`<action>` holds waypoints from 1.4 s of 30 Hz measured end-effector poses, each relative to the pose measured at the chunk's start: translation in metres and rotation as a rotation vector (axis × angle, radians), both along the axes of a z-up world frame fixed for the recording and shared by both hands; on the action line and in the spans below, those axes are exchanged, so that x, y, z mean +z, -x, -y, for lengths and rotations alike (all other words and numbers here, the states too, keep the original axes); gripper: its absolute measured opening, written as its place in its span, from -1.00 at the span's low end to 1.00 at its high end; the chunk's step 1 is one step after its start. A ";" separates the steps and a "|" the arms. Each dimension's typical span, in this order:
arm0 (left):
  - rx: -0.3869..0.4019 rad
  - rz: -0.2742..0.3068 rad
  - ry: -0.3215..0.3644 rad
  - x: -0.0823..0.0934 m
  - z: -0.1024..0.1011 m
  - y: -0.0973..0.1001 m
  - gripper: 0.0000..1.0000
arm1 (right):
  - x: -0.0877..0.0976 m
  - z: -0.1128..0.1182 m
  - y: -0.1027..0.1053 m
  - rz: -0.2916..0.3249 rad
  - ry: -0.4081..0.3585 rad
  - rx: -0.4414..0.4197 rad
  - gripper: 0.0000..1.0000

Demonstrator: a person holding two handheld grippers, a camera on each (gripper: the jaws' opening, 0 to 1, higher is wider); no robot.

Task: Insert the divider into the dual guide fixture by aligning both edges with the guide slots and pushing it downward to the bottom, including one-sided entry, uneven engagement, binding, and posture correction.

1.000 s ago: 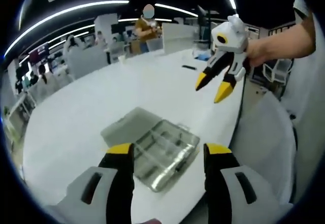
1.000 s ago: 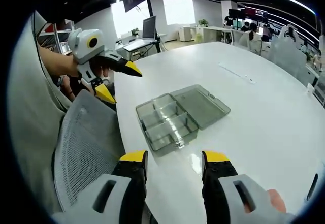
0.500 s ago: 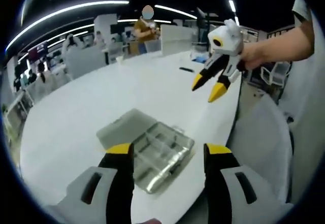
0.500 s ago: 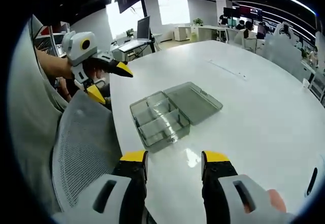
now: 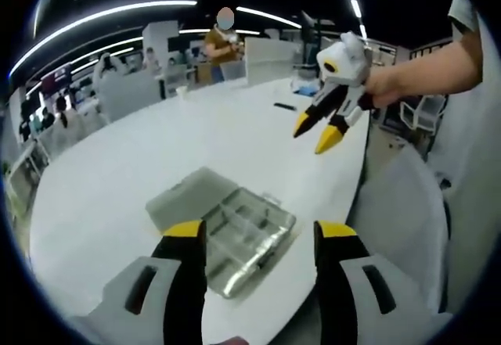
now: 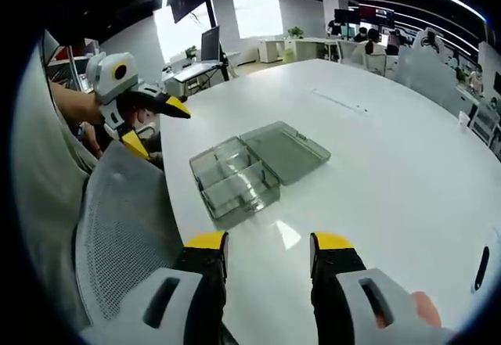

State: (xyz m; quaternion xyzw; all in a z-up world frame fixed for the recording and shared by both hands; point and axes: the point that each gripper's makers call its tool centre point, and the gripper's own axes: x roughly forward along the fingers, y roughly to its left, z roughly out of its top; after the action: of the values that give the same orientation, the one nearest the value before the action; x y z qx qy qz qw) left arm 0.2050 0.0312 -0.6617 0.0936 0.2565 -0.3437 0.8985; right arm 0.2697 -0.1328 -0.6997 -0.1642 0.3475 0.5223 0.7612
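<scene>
A clear plastic compartment box (image 5: pixel 262 239) lies on the white table (image 5: pixel 141 165) near its edge, with its lid (image 5: pixel 182 195) folded open flat beside it. Clear dividers stand inside the tray (image 6: pixel 252 195); its lid (image 6: pixel 287 149) lies beyond. My left gripper (image 5: pixel 260 231) hovers above the box, open and holding nothing. It also appears in the right gripper view as the left gripper (image 6: pixel 156 127), held in a hand off the table edge. My right gripper (image 6: pixel 268 241) is open and holding nothing, short of the box. It hangs high to the side as the right gripper (image 5: pixel 313 134).
A grey mesh chair (image 6: pixel 125 235) stands against the table edge, close to the box. A small dark object (image 5: pixel 283 107) lies far across the table. Desks, monitors and people (image 5: pixel 223 44) fill the office behind. A bare white tabletop (image 6: pixel 391 173) stretches past the box.
Both cameras have drifted slightly back, so the box sits a little farther from the jaws. Each gripper has stayed open and nothing on the table has moved.
</scene>
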 end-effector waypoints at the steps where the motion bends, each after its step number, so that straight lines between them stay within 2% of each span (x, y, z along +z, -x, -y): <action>1: 0.000 0.000 0.002 0.001 0.000 0.000 0.07 | -0.001 0.001 -0.001 -0.002 0.001 -0.003 -0.23; 6: 0.004 -0.008 0.042 0.004 0.004 0.000 0.08 | -0.005 0.006 -0.003 -0.005 0.010 -0.010 -0.23; 15: -0.001 -0.022 0.064 0.003 0.009 0.002 0.10 | -0.010 0.012 -0.006 -0.013 0.020 -0.018 -0.23; 42: 0.011 -0.043 0.091 0.000 0.011 0.004 0.13 | -0.021 0.017 -0.015 -0.029 0.054 -0.009 -0.20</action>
State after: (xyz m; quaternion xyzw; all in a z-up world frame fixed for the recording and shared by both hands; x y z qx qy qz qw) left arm 0.2010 0.0199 -0.6614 0.0439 0.2603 -0.3518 0.8981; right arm 0.2850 -0.1501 -0.7211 -0.1755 0.3734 0.5116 0.7537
